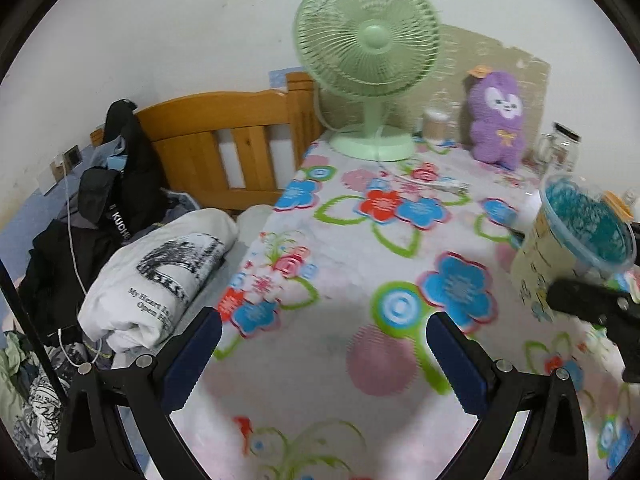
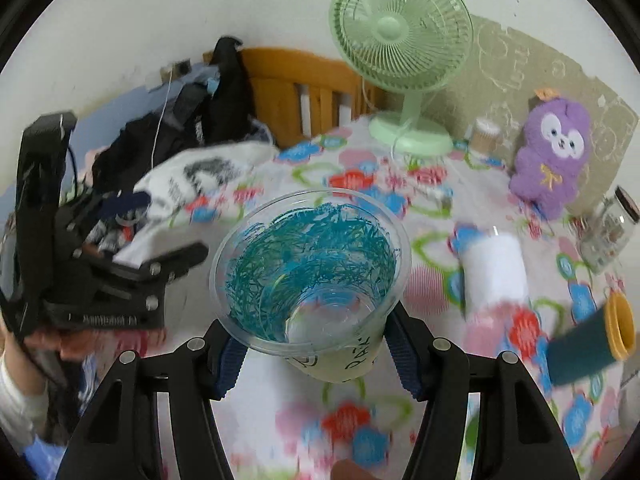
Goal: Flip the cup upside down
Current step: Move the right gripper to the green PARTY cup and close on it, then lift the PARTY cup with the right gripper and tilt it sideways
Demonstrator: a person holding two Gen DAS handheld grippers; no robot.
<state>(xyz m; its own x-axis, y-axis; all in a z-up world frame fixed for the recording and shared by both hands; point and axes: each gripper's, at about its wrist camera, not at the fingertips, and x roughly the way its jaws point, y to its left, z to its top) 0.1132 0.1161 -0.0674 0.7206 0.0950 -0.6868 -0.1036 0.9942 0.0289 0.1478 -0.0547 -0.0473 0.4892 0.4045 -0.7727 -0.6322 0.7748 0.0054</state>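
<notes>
A clear plastic cup with teal scribbles inside and a pale label sits between the fingers of my right gripper, which is shut on it. The cup is held off the floral tablecloth, mouth tilted up toward the camera. In the left wrist view the same cup shows at the right edge, tilted, with the right gripper's black finger against it. My left gripper is open and empty above the cloth; it also shows in the right wrist view, left of the cup.
On the floral tablecloth stand a green fan, a purple plush, a paper cup, a glass jar, a white roll and a teal-and-yellow tube. A wooden bed end and piled clothes lie left.
</notes>
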